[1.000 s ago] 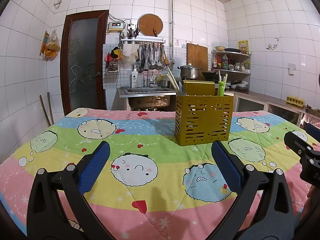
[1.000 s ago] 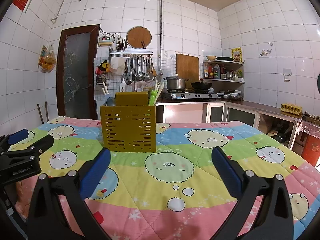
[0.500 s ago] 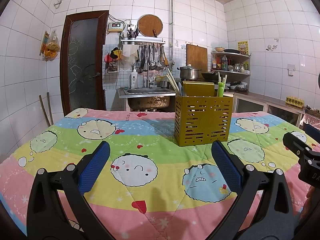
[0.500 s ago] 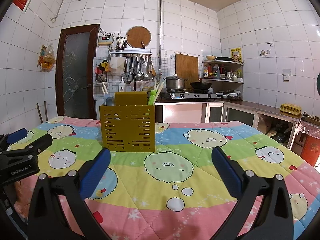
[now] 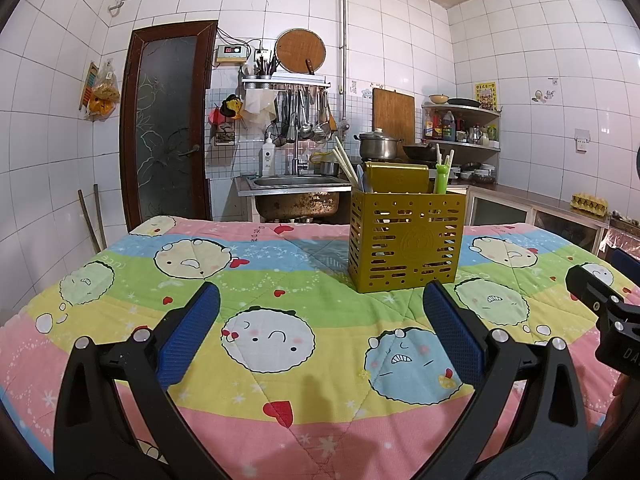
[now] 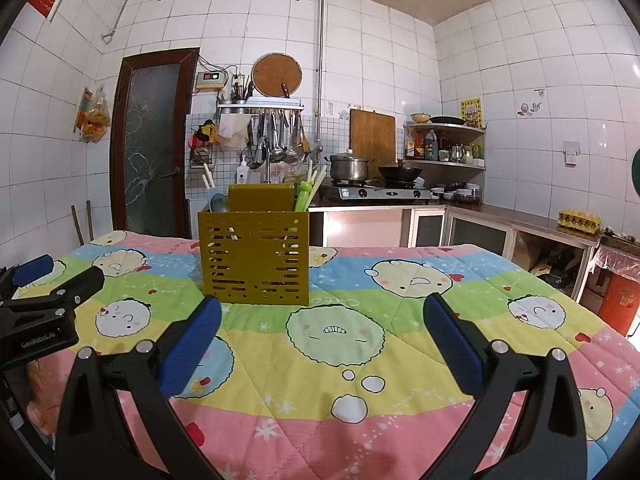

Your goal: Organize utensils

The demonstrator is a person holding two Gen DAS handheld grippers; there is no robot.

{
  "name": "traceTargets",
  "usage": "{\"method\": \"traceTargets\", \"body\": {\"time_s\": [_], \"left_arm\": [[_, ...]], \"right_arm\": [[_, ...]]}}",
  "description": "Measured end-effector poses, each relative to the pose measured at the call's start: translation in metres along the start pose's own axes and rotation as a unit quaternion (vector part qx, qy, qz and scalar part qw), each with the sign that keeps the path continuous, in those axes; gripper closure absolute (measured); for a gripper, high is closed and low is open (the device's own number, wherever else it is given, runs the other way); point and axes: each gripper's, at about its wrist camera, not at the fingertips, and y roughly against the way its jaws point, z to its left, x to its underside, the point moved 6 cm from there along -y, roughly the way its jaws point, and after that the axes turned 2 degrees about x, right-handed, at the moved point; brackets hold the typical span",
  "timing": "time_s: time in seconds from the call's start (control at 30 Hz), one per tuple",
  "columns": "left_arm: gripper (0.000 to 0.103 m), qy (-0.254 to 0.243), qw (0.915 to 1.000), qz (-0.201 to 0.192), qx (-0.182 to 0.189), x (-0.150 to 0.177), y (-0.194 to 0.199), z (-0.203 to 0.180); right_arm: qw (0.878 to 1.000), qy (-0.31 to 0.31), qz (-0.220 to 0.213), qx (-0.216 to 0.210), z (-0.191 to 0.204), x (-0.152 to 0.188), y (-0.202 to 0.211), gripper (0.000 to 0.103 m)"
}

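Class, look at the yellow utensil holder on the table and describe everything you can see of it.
The utensil holder is a mustard-yellow box, plastic by its look, with slotted walls and a round emblem on the front. It stands upright on the cartoon-print quilt, apart from both grippers. A taller solid panel rises at its back. Pale chopsticks and a grey spoon lean out at one end, green chopsticks at the other.

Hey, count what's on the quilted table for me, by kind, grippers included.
Yellow utensil caddy: 1
Grippers, left gripper and right gripper: 2
Loose utensils on the quilt: 0
Total: 3
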Motion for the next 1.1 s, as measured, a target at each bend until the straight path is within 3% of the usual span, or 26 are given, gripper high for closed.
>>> {"method": "traceTargets", "body": {"time_s": [1.1], "left_arm": [[0.005, -0.001, 1.0, -0.004, 0.004, -0.0012, 0.0003, 0.002]], "right_arm": [[1.0, 0.001, 0.001, 0.002, 0.0016, -0.001, 0.0003, 0.004]]}}
